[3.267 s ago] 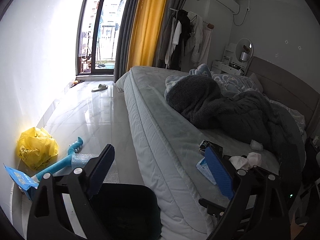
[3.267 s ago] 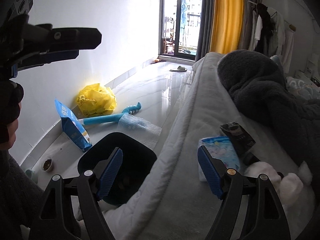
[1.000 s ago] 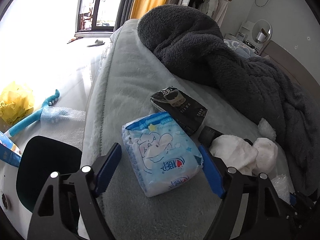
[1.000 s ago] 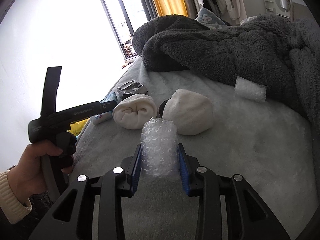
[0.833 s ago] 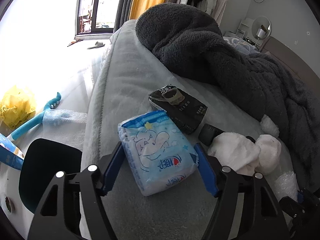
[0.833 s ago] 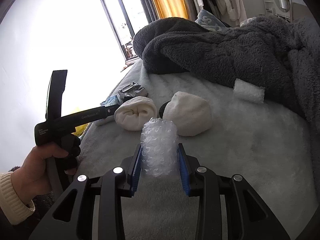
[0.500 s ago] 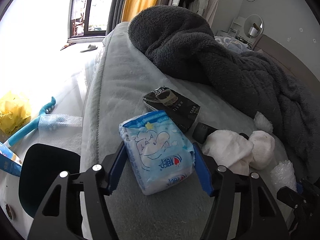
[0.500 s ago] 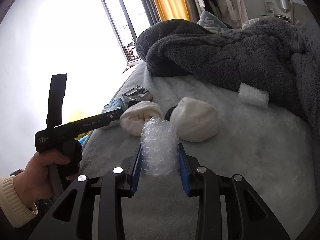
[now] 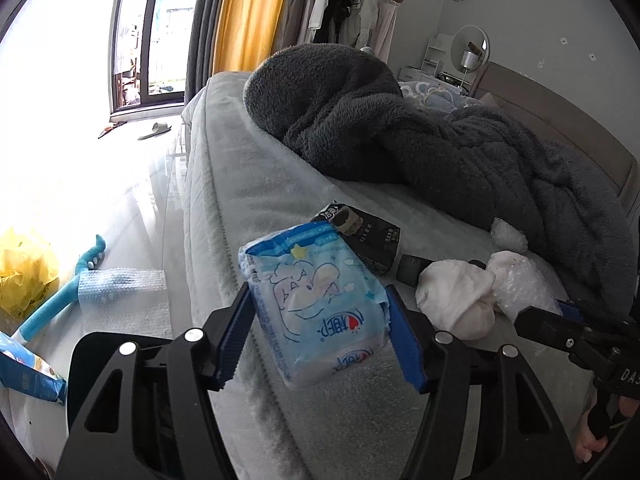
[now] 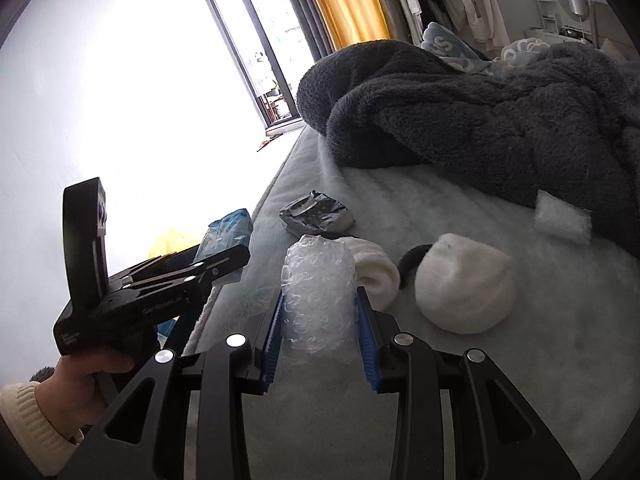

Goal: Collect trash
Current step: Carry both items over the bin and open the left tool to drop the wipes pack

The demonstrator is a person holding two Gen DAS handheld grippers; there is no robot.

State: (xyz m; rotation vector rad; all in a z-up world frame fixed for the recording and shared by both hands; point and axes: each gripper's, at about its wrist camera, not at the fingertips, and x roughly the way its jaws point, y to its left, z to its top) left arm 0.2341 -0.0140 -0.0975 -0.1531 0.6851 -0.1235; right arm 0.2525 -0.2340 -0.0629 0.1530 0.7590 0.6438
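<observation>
Both loads look slippery: the left gripper pinches a soft blue tissue pack and the right gripper squeezes a bubble-wrap roll, so either might slide free before reaching the black bin.

The left claw, spread wide above the bin a few seconds ago, has been brought over the bed and closed onto the blue tissue pack, which is now gripped and tilted up off the cover. The right claw, earlier empty, is now clamped on a bubble wrap roll, which has been raised slightly.
</observation>
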